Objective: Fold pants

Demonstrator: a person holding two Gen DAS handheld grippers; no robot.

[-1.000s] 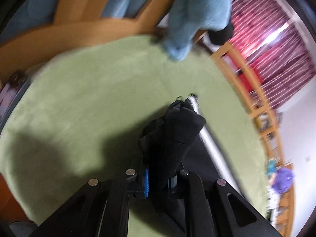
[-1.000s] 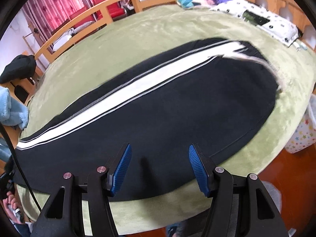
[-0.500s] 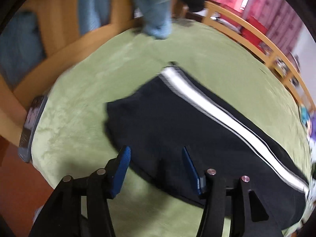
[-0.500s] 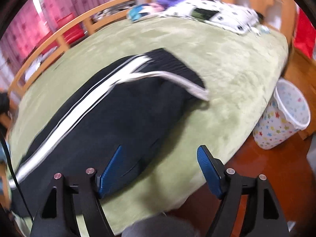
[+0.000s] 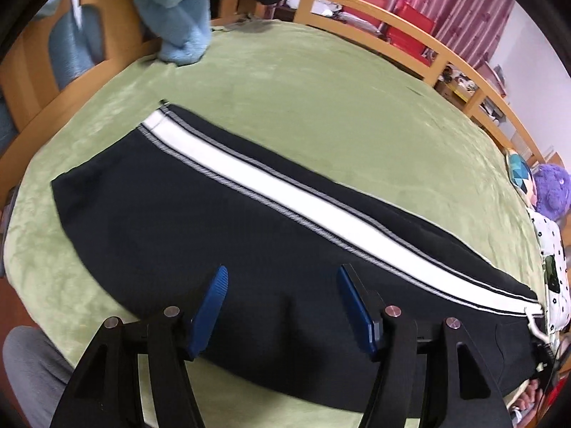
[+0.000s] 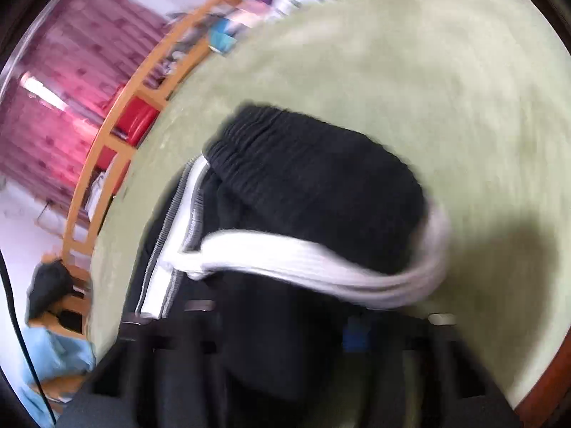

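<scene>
Left wrist: left gripper (image 5: 280,294) jaws opening, nothing between, above black pants (image 5: 221,235) lying flat on green blanket (image 5: 321,100). Right wrist: blurred; right gripper (image 6: 285,331) closing on lifted waistband (image 6: 314,178), fingers barely visible.

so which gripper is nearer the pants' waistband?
Right. The right gripper is closing on the pants at the lifted waistband. The left gripper, jaws opening and empty, hovers mid-leg.

Open green blanket (image 5: 321,82) beyond the pants (image 5: 214,232), wooden rail (image 5: 410,32) bounding the far side, blue cloth (image 5: 178,10) overhanging one corner
</scene>
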